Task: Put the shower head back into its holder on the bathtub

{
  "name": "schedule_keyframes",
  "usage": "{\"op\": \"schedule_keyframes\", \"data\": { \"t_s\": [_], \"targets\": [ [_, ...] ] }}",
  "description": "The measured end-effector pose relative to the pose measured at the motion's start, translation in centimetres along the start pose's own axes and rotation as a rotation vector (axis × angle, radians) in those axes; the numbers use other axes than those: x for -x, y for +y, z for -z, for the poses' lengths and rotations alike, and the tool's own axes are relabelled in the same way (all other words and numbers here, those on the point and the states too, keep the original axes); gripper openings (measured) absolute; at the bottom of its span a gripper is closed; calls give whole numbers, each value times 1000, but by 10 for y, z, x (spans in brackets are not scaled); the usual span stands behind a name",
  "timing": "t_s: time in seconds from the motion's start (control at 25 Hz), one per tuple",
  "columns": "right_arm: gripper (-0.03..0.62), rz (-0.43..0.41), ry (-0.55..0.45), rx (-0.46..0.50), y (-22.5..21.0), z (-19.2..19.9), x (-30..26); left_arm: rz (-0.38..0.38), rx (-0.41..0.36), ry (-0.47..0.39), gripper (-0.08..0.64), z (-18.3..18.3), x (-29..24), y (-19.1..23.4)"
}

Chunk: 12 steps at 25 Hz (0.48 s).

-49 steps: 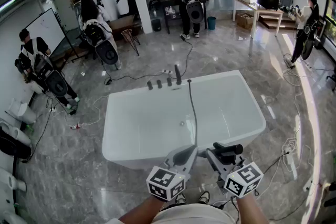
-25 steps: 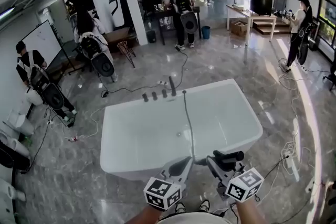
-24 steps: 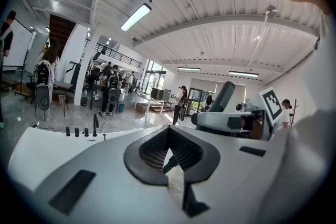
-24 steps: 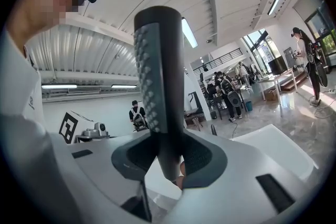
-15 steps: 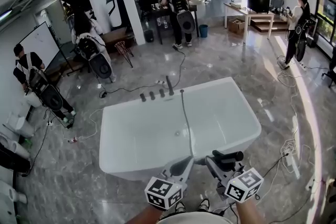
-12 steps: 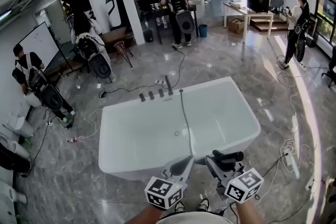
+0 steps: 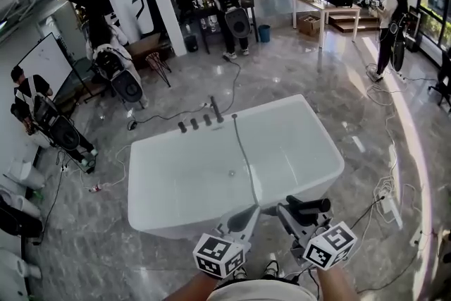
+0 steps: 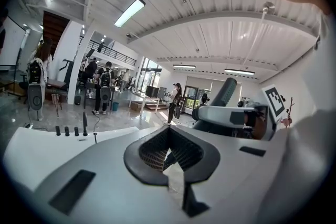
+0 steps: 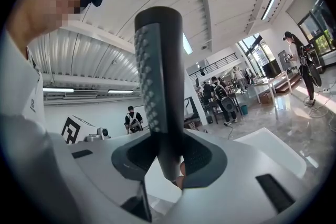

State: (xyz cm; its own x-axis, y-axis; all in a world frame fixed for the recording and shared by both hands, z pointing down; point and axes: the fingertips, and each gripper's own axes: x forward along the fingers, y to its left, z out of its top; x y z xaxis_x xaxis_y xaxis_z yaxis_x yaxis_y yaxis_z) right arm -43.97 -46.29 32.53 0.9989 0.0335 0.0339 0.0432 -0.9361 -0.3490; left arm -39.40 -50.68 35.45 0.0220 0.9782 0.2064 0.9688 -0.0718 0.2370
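1. Right gripper (image 7: 287, 211): clamped on the shower head (image 7: 310, 205). In the right gripper view the dark wand stands straight up from between my pads, its studded face turned to that picture's left. In the head view it lies about level, pointing to the picture's right.

2. Left gripper (image 7: 255, 211): clenched, pads together. It is just beside my right gripper, and both marker cubes face up toward my head.

3. Shower head, location: in my right gripper's jaws on the near side of the bathtub (image 7: 158, 216), just outside its near rim and above the floor (image 7: 84, 250). It is well apart from the tap fittings (image 7: 206, 120) on the far rim.

4. Hose (image 7: 244, 158): thin and dark. It starts at the far rim just beside the tap fittings, crosses the white basin and ends between my two grippers. I cannot make out its joint with the wand.

5. Tap fittings: three short dark knobs in a row and one taller upright piece. I cannot tell which part is the holder.

6. Surroundings: grey marbled floor with loose cables (image 7: 384, 188) to the right of the tub. A whiteboard (image 7: 46, 54) stands at the left, and a blue bin (image 7: 263, 32) sits beyond the tub. Several people (image 7: 227, 7) stand around the room, well apart from the tub.
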Motion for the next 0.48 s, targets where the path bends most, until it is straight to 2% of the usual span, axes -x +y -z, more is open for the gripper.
{"op": "schedule_keyframes", "data": {
  "t_s": [0.24, 0.48],
  "targets": [
    [135, 26, -32, -22, -25, -9, 22, 16, -16, 13, 5, 0, -23, -18],
    [135, 91, -74, -43, -61, -20, 48, 70, -39, 36, 5, 1, -56, -41]
  ]
}}
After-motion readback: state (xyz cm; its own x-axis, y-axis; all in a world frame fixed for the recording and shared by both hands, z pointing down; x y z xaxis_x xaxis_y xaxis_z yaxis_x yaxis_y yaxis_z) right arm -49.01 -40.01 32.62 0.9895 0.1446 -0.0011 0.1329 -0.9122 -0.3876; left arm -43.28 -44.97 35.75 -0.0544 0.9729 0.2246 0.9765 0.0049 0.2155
